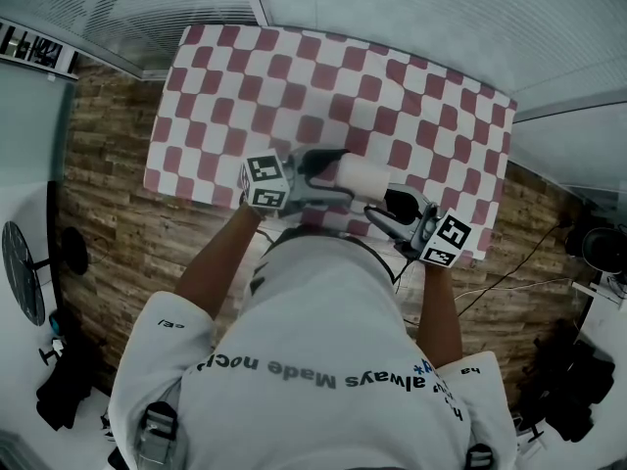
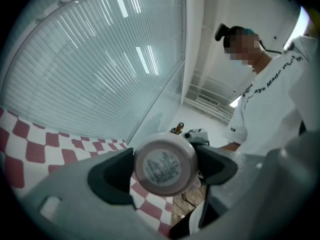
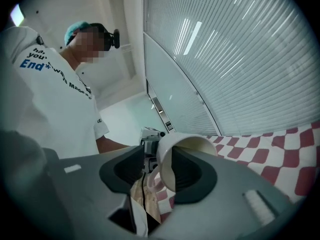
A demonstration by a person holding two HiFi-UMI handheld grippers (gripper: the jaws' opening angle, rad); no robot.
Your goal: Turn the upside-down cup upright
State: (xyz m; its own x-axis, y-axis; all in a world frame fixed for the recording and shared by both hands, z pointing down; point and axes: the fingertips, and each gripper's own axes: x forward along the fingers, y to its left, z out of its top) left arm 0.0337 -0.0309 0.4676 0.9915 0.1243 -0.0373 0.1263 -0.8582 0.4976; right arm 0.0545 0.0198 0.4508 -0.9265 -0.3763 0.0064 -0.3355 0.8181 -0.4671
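Just over the table's near edge, the cup lies on its side in the air between both tools. The left gripper pinches its base end, dark pads spread wide and pressed on either side of the round bottom with its printed label. The right gripper stands parted at the mouth end; the thin rim wall sits between its jaws with a gap on one side, so it grips nothing. A pale loop below the rim may be a handle, though the view is poor there. The cup looks smooth, pale and glazed, a stiff straight-sided cylinder; I judge it light but slippery and breakable, best held across the body near the base, not by the rim. Beyond, the table carries a matte red-and-white checked cloth.
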